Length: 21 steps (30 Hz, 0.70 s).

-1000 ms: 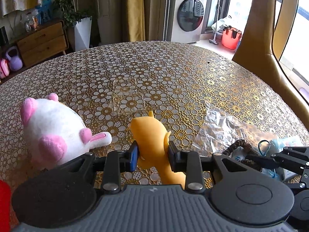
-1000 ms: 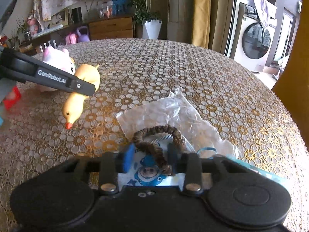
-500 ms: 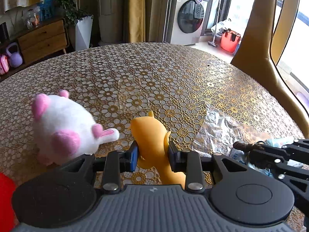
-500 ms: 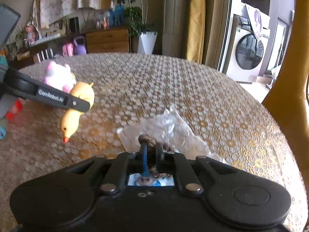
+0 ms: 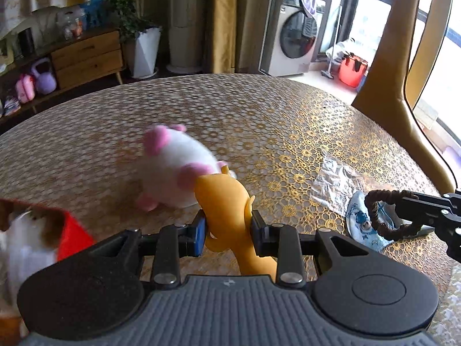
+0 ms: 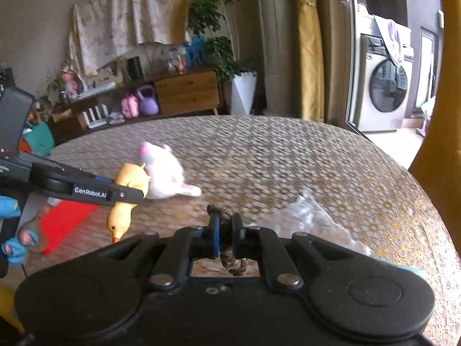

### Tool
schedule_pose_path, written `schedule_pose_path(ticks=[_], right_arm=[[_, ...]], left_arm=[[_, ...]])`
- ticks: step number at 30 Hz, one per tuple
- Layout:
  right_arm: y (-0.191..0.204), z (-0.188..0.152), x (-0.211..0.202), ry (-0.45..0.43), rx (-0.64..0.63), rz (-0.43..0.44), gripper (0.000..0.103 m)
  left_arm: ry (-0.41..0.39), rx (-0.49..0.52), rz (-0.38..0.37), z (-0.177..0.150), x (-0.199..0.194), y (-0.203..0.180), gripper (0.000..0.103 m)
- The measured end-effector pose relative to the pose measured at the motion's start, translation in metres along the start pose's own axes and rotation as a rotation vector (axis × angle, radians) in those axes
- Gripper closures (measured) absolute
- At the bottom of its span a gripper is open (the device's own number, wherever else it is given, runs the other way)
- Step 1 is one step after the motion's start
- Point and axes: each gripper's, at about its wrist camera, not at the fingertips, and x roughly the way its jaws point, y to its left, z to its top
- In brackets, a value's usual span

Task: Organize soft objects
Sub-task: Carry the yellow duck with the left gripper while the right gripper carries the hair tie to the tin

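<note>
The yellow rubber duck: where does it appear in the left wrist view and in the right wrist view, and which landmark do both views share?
Left wrist view: the yellow rubber duck is low in the centre, between the left gripper's pads.
Right wrist view: the duck is at the left, hanging head down from that gripper.
Shared landmark: the white and pink plush toy on the table, just behind the duck.

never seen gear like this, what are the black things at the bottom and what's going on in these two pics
No robot here: a person holds a hand-held claw in each hand, each with a camera looking along its two fingers. The black shapes at the bottom are the claws themselves.

The left claw is closed on a yellow rubber duck; the other picture shows it from the side. The right claw pinches a brown hair tie.

On the patterned table lie a white and pink plush toy, a clear plastic bag and a small blue cartoon packet.
</note>
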Motion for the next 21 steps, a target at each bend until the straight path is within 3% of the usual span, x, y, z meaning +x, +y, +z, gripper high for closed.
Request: schedule_pose_path(ticks=[12,21], right_arm=[[0.093,0.024,-0.026,-0.052,-0.062,0.121,0.095],[0.161,0.037,-0.018,-0.07,-0.108,0.207,0.095]], left_arm=[[-0.061,-0.026,0.063,-0.02,-0.091,0.07,0.072],[-0.058,-0.065,0.105,-0.037,-0.131,0.122,0.072]])
